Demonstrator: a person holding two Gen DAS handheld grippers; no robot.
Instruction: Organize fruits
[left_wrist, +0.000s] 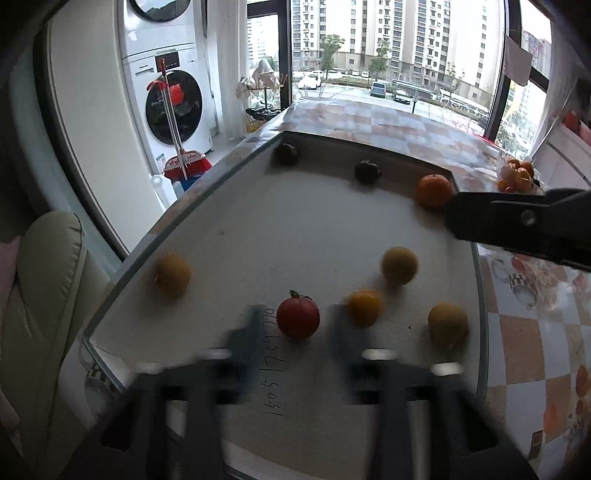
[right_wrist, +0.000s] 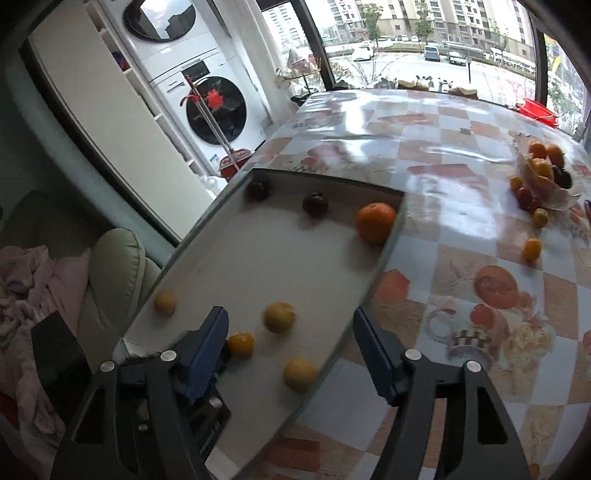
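A white board (left_wrist: 295, 221) lies on the table with loose fruit on it. A red tomato (left_wrist: 297, 314) sits just ahead of my left gripper (left_wrist: 295, 328), whose blurred fingers stand open on either side of it without touching. Near it are a small orange fruit (left_wrist: 364, 307) and several yellow fruits (left_wrist: 399, 265). At the far edge lie two dark plums (left_wrist: 367, 171) and a large orange (left_wrist: 434, 190). My right gripper (right_wrist: 293, 350) is open above the board's near corner (right_wrist: 277, 258), with a yellow fruit (right_wrist: 301, 373) lying below the gap.
A dish heaped with fruit (right_wrist: 546, 173) stands at the far right of the checked tablecloth (right_wrist: 461, 229), with loose fruits (right_wrist: 532, 249) beside it. A padded chair (right_wrist: 114, 266) and a washing machine (right_wrist: 216, 110) are to the left of the table.
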